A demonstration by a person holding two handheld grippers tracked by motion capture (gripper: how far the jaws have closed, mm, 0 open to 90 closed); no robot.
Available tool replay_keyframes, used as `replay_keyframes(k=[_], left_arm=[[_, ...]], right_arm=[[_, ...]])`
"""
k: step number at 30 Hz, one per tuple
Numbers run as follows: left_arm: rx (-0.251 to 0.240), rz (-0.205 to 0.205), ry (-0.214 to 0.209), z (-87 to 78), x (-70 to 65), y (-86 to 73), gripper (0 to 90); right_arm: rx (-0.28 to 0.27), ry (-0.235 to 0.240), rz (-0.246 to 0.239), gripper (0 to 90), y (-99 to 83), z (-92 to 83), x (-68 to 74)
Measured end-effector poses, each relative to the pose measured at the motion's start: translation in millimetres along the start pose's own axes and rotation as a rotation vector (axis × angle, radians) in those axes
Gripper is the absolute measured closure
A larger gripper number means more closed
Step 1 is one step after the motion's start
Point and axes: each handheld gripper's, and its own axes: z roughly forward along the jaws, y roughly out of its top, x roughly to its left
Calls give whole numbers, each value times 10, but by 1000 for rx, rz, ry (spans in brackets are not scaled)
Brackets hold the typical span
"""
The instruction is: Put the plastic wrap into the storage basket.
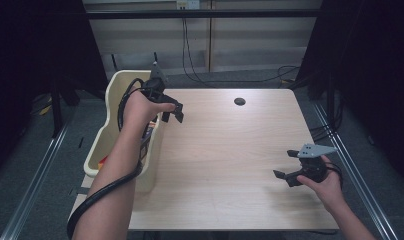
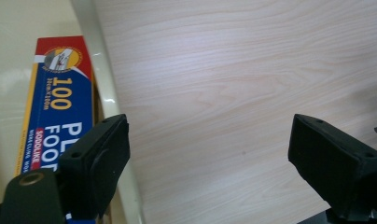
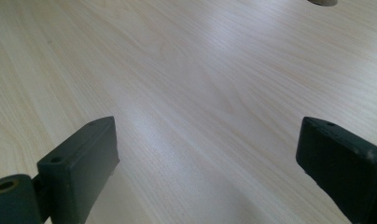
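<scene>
My left gripper hovers over the left edge of the wooden table, just past the right rim of a cream plastic bin. Its jaws stand wide apart with nothing between them. In the left gripper view a long blue, red and yellow box of food wrap lies inside the bin, behind the bin's rim and partly hidden by one jaw. My right gripper rests low near the table's front right, open over bare wood.
A round cable hole sits in the table's far middle and shows again at the top of the right gripper view. Cables run across the floor behind the table. Metal rails flank both sides.
</scene>
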Motion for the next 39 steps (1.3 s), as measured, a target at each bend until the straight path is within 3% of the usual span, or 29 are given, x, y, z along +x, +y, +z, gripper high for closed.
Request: replay_keyframes(k=[17, 24, 39], left_arm=[[1, 39, -37, 259, -243, 48, 133], [17, 71, -41, 422, -301, 34, 132], [24, 98, -58, 669, -424, 5, 136]], right_arm=[[-6, -1, -3, 53, 1, -6, 0], [-5, 6, -4, 53, 2, -3, 3], [-2, 8, -7, 54, 1, 4, 5]])
